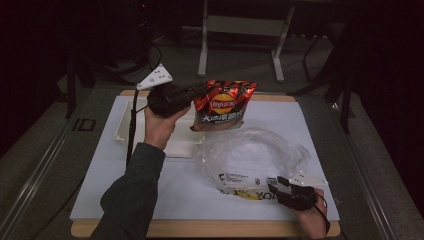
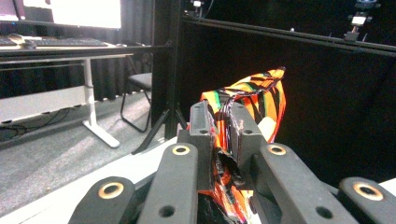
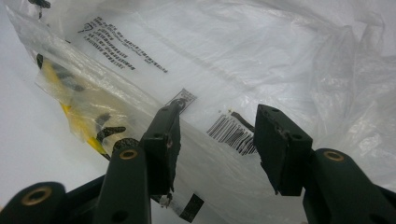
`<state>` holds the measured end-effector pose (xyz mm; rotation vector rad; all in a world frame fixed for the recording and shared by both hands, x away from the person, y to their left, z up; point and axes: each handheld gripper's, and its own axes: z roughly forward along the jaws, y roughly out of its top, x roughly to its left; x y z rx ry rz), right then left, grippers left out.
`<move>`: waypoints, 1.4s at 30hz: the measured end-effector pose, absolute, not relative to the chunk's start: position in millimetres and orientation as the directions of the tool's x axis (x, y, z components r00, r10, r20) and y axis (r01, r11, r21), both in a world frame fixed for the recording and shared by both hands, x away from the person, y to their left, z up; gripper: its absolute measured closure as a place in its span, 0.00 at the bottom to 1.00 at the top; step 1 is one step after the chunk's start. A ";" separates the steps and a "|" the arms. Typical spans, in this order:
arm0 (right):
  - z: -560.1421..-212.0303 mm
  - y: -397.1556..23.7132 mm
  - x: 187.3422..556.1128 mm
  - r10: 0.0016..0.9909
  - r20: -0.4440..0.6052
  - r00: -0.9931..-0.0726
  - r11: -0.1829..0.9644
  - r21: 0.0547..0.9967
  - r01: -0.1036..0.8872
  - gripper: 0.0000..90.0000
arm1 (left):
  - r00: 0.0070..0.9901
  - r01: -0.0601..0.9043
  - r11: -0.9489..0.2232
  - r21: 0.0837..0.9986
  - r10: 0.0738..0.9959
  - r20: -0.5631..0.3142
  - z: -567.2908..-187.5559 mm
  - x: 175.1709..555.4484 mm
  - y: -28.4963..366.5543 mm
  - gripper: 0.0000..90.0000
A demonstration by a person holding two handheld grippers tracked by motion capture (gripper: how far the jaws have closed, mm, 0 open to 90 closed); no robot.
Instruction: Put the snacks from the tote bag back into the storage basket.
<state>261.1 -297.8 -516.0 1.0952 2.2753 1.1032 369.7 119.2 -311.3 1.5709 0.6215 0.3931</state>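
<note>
chip bag (image 1: 223, 105) above table (image 1: 125, 200), behind plastic bag (image 1: 250, 155) | tray (image 1: 122, 127) at left

The clear plastic bag (image 1: 252, 157) covers the middle of the white mat (image 1: 100, 185), near its right edge. A white tray (image 1: 125, 125) blocks the rear-left corner. The front-left corner is free.

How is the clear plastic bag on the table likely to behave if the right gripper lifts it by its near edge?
The clear plastic bag looks thin and crumpled, so it would probably sag and fold rather than hold its shape. It seems very light and may drag or billow. Its glossy film could slip between the right gripper's jaws, which stand apart over the printed edge, unless pinched firmly.
</note>
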 end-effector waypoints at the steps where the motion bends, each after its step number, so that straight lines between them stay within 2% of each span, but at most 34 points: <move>1: -516.1 -297.7 261.1 0.783 -0.004 -0.622 0.387 0.786 0.482 0.56 | 0.789 0.155 -0.010 0.988 0.603 -0.118 -311.8 370.3 119.8 0.92; 42: -518.1 -295.5 260.4 0.779 -0.002 -0.628 0.392 0.782 0.484 0.56 | 0.693 0.192 0.012 0.981 0.706 -0.145 -328.3 389.6 164.3 0.92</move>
